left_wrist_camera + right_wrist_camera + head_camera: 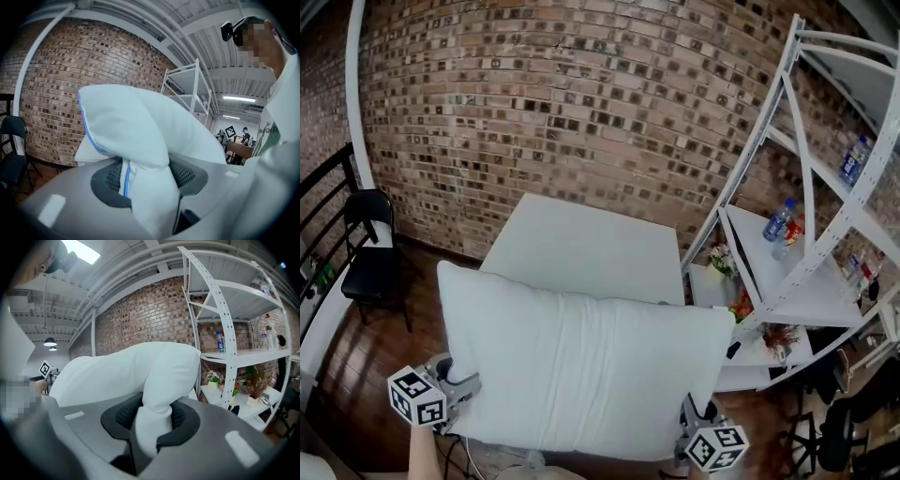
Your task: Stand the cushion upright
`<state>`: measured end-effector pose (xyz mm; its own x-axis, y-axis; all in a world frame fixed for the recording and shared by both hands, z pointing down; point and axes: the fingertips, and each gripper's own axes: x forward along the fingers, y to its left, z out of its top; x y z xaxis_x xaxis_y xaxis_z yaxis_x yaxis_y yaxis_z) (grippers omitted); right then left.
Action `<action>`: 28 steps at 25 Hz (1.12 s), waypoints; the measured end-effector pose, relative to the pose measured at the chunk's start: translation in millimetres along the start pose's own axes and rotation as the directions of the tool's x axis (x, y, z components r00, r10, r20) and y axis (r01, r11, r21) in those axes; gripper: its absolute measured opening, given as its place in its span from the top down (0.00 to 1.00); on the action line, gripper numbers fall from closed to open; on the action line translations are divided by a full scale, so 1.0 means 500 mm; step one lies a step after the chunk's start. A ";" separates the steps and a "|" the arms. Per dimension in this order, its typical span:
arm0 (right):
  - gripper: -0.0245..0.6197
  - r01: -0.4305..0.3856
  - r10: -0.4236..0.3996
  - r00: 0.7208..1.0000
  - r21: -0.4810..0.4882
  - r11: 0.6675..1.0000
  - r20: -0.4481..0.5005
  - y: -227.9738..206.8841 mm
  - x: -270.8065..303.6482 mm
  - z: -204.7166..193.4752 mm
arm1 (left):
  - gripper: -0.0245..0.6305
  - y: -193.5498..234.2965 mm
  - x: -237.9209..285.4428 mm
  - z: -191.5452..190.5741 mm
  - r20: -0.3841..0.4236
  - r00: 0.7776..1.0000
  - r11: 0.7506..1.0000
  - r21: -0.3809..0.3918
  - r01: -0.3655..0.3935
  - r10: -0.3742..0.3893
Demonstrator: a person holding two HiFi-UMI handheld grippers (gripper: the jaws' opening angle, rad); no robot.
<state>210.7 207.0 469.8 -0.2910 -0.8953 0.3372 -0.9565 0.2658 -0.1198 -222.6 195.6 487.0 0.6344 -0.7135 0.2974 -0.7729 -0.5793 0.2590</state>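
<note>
A white cushion (581, 375) hangs in front of the person, spread broadside and held by its two lower corners. The left gripper (455, 392) has the lower left corner and the right gripper (697, 419) has the lower right corner.

In the left gripper view the dark, ribbed fingers (108, 182) stand fairly wide apart and are clamped on a thick bunch of the cushion's corner. A thin blue seam line runs down the fabric between them. In the right gripper view the fingers (125, 416) sit closer together, pinching a narrower fold of the other corner, and the rest of the cushion bulges up and away above them.

A white bench (581, 242) stands just beyond the cushion. In the head view the cushion's upper edge overlaps the near edge of the bench. I cannot tell whether the cushion touches it there. The cushion's upper left corner stands higher than its upper right corner, so it looks slightly tilted.

A brick wall (562, 94) lies behind the bench. A black chair (367, 255) stands at the left on the dark wooden floor (375, 375). At the right is a white shelf rack (795, 281), with a plastic bottle (778, 221) on one shelf, another bottle (855, 161) on a higher shelf, and small potted flowers (720, 259) lower down.
</note>
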 end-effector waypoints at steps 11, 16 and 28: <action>0.81 0.057 -0.056 0.998 -0.026 0.998 0.039 0.040 0.051 0.049 | 0.62 0.091 0.038 0.051 0.038 0.998 0.998 0.031 0.051 -0.052; 0.81 0.078 -0.077 0.996 -0.021 0.997 0.053 0.037 0.069 0.060 | 0.62 0.113 0.058 0.074 0.040 0.997 0.997 0.045 0.066 -0.068; 0.81 0.062 -0.061 0.996 -0.017 0.998 0.065 0.009 0.166 0.077 | 0.62 0.168 0.114 0.099 0.047 0.998 0.998 0.055 0.041 -0.043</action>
<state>182.9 120.2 461.5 -0.2306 -0.9312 0.2823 -0.9729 0.2157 -0.0832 -252.0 86.4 480.2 0.6661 -0.7054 0.2422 -0.7458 -0.6287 0.2202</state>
